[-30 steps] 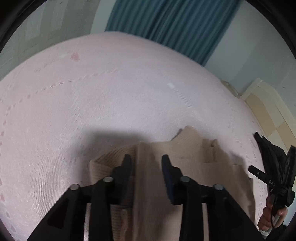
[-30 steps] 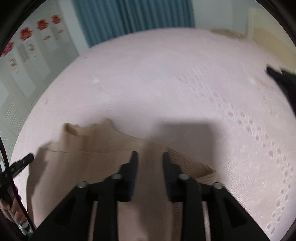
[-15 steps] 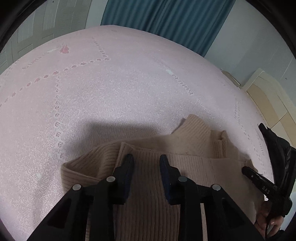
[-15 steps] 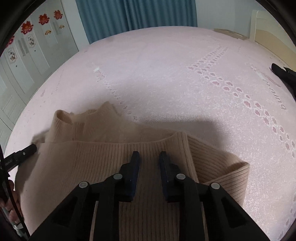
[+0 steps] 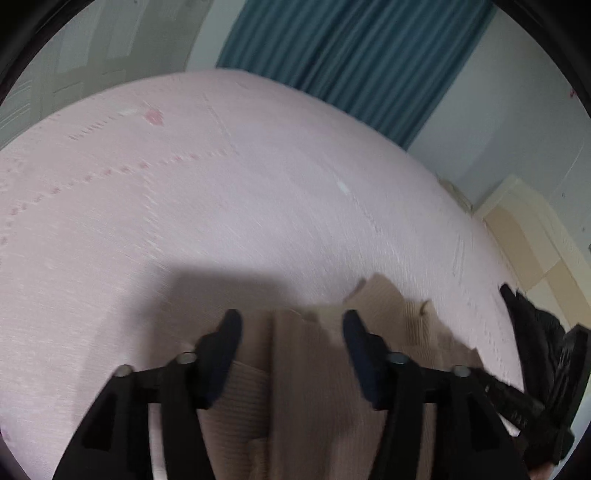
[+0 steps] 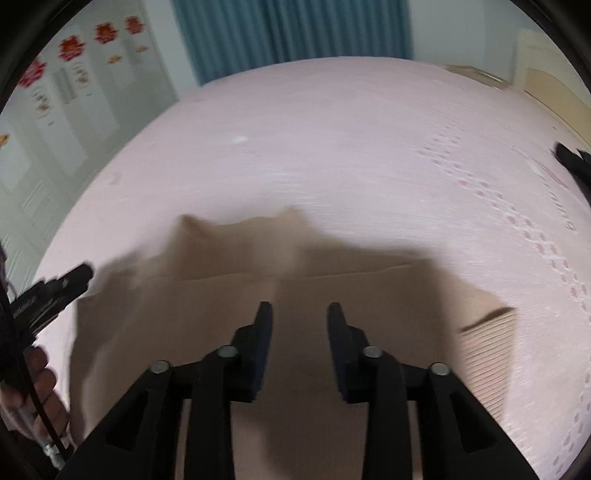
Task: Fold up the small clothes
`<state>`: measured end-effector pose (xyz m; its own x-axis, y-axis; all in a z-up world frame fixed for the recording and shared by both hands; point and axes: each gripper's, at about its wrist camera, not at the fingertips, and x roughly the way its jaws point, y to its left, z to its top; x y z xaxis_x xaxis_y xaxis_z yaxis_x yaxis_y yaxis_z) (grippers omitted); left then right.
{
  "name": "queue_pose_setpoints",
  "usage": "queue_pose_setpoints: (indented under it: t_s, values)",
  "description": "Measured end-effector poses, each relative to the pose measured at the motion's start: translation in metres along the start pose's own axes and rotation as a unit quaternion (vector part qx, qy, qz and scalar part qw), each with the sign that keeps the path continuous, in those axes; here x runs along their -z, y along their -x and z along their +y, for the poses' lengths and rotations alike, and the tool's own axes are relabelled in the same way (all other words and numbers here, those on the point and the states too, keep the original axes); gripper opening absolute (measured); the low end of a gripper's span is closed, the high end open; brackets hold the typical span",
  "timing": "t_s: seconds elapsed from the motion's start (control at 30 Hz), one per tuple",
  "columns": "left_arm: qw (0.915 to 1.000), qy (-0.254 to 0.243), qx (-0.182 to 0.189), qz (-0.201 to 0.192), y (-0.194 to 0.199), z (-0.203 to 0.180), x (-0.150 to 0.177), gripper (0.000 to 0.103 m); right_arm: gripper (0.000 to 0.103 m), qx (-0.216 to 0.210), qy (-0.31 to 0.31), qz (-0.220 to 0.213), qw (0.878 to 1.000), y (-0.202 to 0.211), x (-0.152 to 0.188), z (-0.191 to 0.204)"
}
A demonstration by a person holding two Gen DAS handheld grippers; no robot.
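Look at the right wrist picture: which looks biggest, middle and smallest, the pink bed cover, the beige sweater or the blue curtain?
1. Pink bed cover, filling most of the view.
2. Beige sweater, spread below it.
3. Blue curtain, only a strip at the top; it is farther away, so its true size is unsure.

Bed: pink patterned bedspread (image 5: 258, 206) fills both views.
Curtain: teal, pleated (image 5: 362, 62), behind the bed's far edge.
Walls: pale (image 5: 509, 122).
Doors: white panels with red decorations (image 6: 70, 48), left.
Headboard: cream (image 5: 532, 236), right.
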<state>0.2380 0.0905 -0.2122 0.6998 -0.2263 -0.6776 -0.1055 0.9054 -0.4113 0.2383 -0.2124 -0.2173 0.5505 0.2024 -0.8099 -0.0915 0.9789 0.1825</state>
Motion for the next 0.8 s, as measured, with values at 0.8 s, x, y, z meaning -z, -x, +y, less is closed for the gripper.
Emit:
queue_pose_setpoints:
  t_s: [0.8]
  values:
    - [0.9989, 0.022, 0.006, -0.041, 0.034, 0.053, -0.015, 0.058, 0.039, 0.063, 0.018, 0.058, 0.996, -0.055, -0.022, 0.042]
